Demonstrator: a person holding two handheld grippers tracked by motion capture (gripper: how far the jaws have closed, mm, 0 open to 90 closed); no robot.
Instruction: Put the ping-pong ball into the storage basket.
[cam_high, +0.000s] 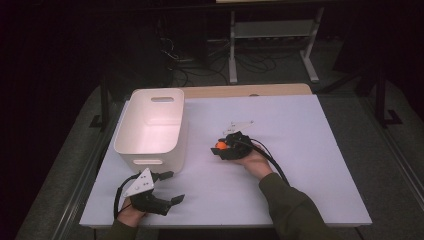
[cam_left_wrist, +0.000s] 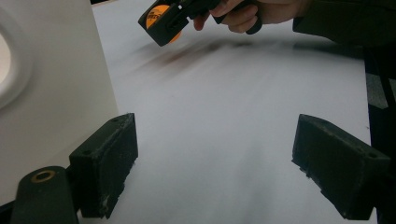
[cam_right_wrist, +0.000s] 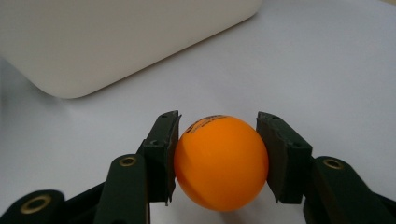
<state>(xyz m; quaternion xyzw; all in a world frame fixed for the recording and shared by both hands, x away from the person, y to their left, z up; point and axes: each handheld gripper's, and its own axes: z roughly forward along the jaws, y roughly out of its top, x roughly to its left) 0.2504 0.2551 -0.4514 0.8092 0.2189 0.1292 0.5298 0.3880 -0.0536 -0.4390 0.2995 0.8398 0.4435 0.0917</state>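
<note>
An orange ball (cam_right_wrist: 220, 161) with dark print sits pressed between the two black pads of my right gripper (cam_right_wrist: 219, 158), which is shut on it. From above, that right gripper (cam_high: 222, 147) hovers over the white table sheet just right of the white bin (cam_high: 150, 127), the ball (cam_high: 219, 145) showing at its tip. The left gripper view catches the same ball (cam_left_wrist: 158, 18) held above the sheet. My left gripper (cam_high: 172, 187) lies near the table's front left edge, in front of the bin. Its jaws stand wide apart with bare sheet between them (cam_left_wrist: 215, 161).
The bin has handle slots and nothing visible inside. A white sheet (cam_high: 300, 150) covers the table, with a wooden strip (cam_high: 250, 91) at the back. A metal stand and cables stand on the floor behind. Black cables trail from both grippers.
</note>
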